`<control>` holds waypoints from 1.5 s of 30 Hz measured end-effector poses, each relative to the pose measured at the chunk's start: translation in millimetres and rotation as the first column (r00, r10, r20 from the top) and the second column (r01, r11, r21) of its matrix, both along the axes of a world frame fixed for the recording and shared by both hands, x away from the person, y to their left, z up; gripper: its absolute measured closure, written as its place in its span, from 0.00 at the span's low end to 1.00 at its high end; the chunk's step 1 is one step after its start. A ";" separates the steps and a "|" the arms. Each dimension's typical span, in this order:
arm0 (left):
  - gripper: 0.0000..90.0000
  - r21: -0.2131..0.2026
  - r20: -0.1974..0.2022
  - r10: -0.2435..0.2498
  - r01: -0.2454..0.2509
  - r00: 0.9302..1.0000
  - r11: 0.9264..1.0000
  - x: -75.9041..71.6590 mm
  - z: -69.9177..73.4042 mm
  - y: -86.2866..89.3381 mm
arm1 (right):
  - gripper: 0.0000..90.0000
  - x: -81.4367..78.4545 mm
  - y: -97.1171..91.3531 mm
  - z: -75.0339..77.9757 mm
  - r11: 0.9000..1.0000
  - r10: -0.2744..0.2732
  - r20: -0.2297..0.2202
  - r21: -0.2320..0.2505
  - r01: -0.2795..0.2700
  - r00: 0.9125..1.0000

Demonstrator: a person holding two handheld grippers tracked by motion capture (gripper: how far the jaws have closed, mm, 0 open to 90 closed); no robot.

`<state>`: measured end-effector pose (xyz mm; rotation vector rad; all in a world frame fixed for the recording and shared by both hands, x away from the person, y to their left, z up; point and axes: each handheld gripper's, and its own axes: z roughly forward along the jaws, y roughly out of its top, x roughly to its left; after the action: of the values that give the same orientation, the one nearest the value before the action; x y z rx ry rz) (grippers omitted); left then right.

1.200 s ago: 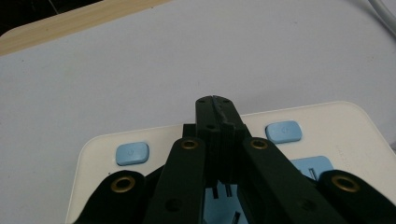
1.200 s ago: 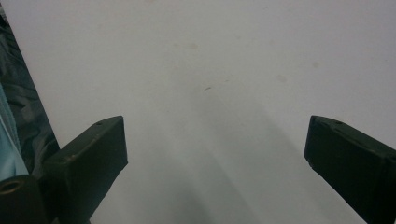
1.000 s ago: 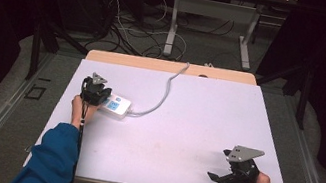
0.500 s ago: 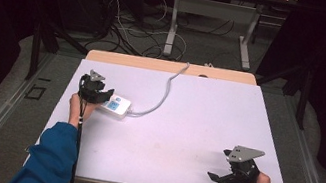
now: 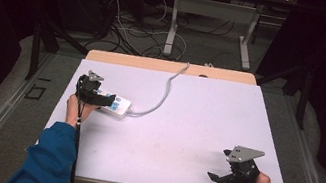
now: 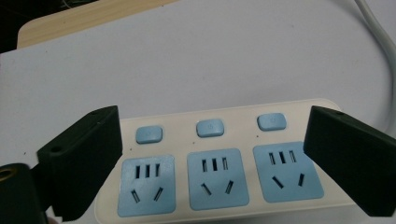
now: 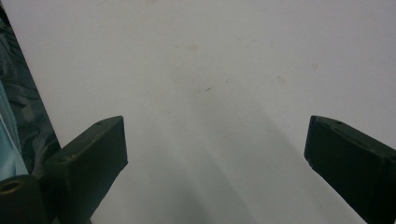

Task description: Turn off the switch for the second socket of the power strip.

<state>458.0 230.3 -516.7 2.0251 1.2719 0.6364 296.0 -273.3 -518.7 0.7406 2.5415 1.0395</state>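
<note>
A white power strip (image 5: 117, 105) with three blue sockets and three blue buttons lies flat on the left of the pale table (image 5: 208, 109). Its white cable (image 5: 164, 94) curls off toward the far edge. My left gripper (image 5: 95, 95) hovers over the strip's left end. Its jaws have just been opening. In the left gripper view the strip (image 6: 215, 172) lies between the wide jaws of the left gripper (image 6: 213, 119), and the pads do not press it. My right gripper (image 5: 217, 180) rests near the front right corner, open over bare table (image 7: 219, 70), with nothing in the right gripper (image 7: 215, 123).
The cable (image 6: 378, 42) bends away at the right of the left gripper view. A wooden board (image 5: 170, 66) borders the table's far edge. Beyond it stand desk legs (image 5: 173, 22) and tangled floor cables (image 5: 127, 24). Blue sleeves (image 5: 50, 158) enter from the bottom.
My left gripper has shifted slightly over the strip's left end. The strip and the right gripper have stayed where they were.
</note>
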 end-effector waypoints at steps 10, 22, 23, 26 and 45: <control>0.00 -0.011 -0.008 0.003 -0.003 1.000 1.000 -5.8 0.8 5.9 | 0.06 -0.3 0.4 -0.4 1.000 -0.005 0.011 0.003 0.005 1.000; 0.00 -0.004 0.013 0.000 0.000 1.000 1.000 -23.6 3.0 8.3 | 0.06 -1.9 0.9 0.0 1.000 -0.008 0.009 -0.003 0.008 1.000; 0.00 -0.009 0.023 0.003 -0.003 1.000 1.000 -25.7 2.4 7.6 | 0.06 -1.8 0.9 -0.1 1.000 -0.008 0.009 -0.001 0.008 1.000; 0.00 -0.003 0.017 -0.009 0.009 1.000 1.000 -32.9 5.2 8.6 | 0.06 -1.3 0.8 -0.1 1.000 -0.007 0.010 0.000 0.007 1.000; 0.00 0.050 0.028 -0.069 0.067 0.997 0.996 -85.0 10.9 -5.6 | 0.00 -0.2 -0.7 0.7 1.000 -0.012 0.014 0.014 0.011 1.000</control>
<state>373.0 224.7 -505.8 2.0824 1.1755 0.6688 295.8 -274.0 -518.0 0.7479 2.5173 1.0566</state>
